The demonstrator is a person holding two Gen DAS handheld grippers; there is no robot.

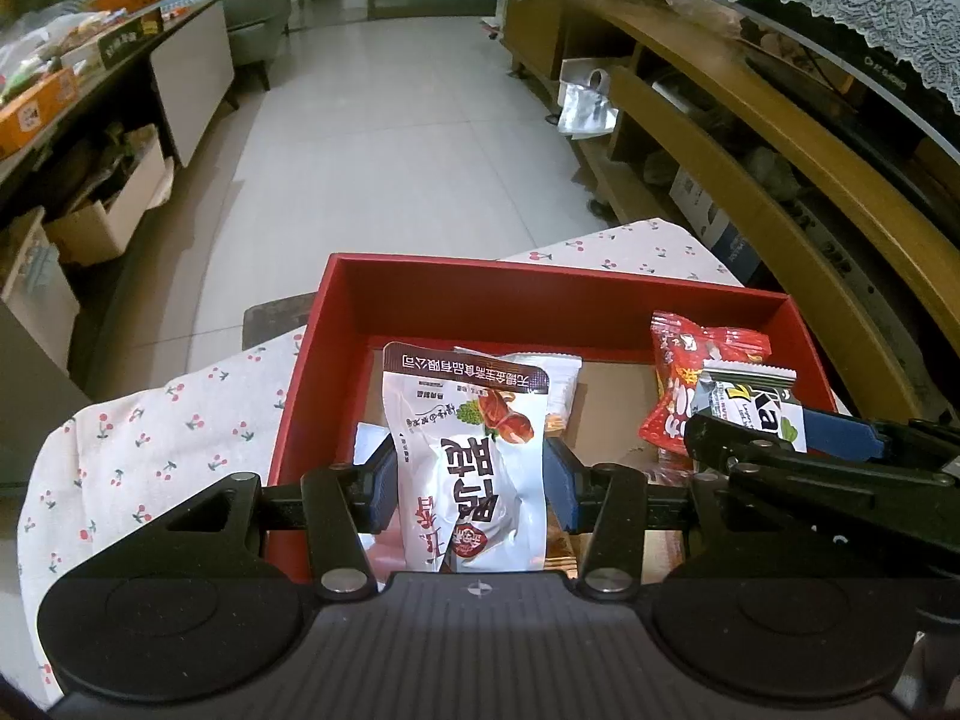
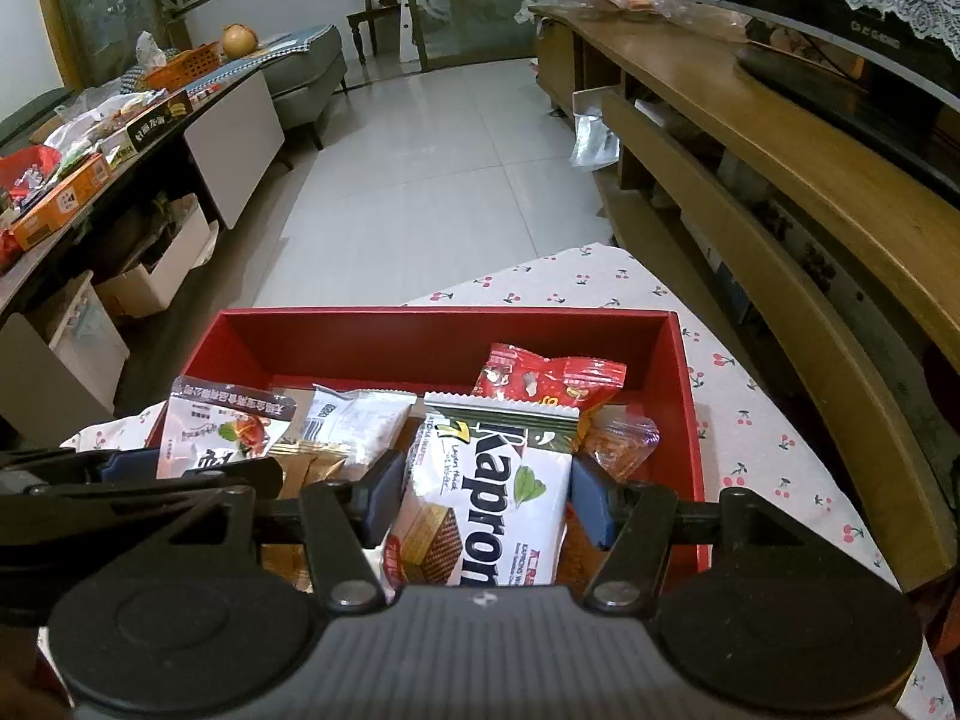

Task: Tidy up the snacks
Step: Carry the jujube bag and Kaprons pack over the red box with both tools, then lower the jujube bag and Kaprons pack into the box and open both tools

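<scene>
Inside red box: white pouch; wafer pack; red packet.

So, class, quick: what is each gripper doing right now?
Left gripper: shut on the white pouch.
Right gripper: shut on the wafer pack.

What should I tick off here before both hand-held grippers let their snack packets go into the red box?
1. Left hand-held gripper clamps the white date packet: ok.
2. Right hand-held gripper clamps the Kapron wafer packet: ok.
3. Both packets are over the red box, inside its walls: ok.
4. Bare box floor between the two packets for a drop: ok.
5. Whether either packet already rests on snacks beneath: cannot tell.
6. Box sits fully on the cherry-print cloth: near edge hidden, cannot tell.
</scene>
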